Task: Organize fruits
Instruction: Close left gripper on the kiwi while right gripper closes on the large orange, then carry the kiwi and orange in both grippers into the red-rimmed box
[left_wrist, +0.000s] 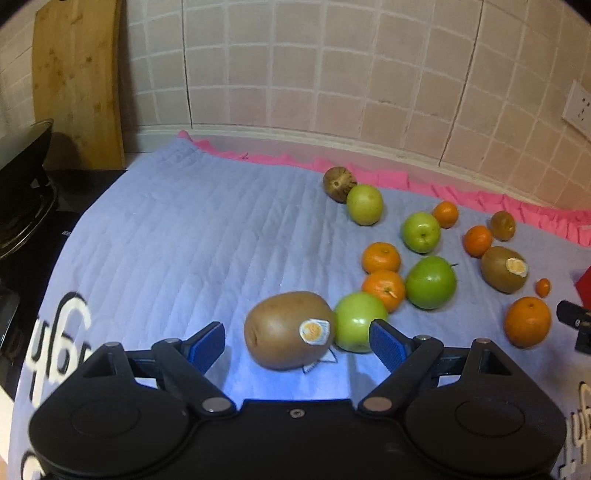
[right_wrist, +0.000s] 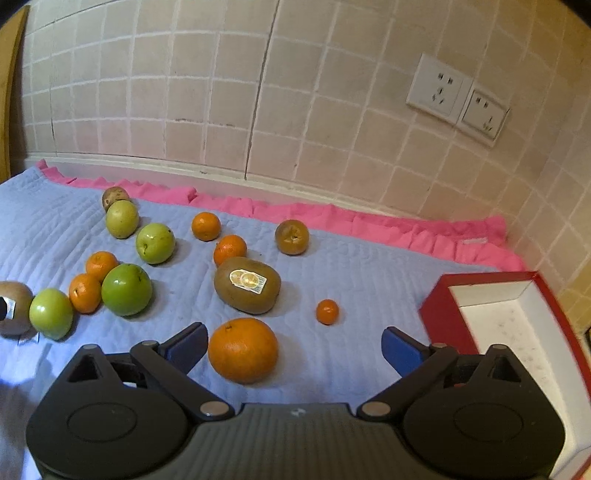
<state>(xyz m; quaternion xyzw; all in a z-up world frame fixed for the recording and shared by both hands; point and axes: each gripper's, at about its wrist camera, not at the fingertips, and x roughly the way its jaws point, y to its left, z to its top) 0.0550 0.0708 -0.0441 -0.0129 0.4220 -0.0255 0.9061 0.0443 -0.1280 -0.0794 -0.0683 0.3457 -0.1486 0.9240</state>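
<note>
Fruit lies scattered on a blue quilted cloth (left_wrist: 184, 229): kiwis, green apples and oranges. My left gripper (left_wrist: 297, 345) stands open around a stickered kiwi (left_wrist: 290, 329), its pads clear of the fruit. A green apple (left_wrist: 358, 321) touches that kiwi on the right. My right gripper (right_wrist: 295, 349) is open, with a large orange (right_wrist: 242, 350) between its fingers near the left pad, untouched. Beyond lie another stickered kiwi (right_wrist: 246, 285) and a tiny orange (right_wrist: 327, 311). A red box (right_wrist: 517, 332) with a white inside sits at the right.
The tiled wall (right_wrist: 295, 110) with two sockets (right_wrist: 458, 98) runs behind the cloth's pink frill (right_wrist: 332, 216). A wooden board (left_wrist: 79, 81) leans at the far left above a black stove and pan (left_wrist: 22, 206). The cloth's left half holds no fruit.
</note>
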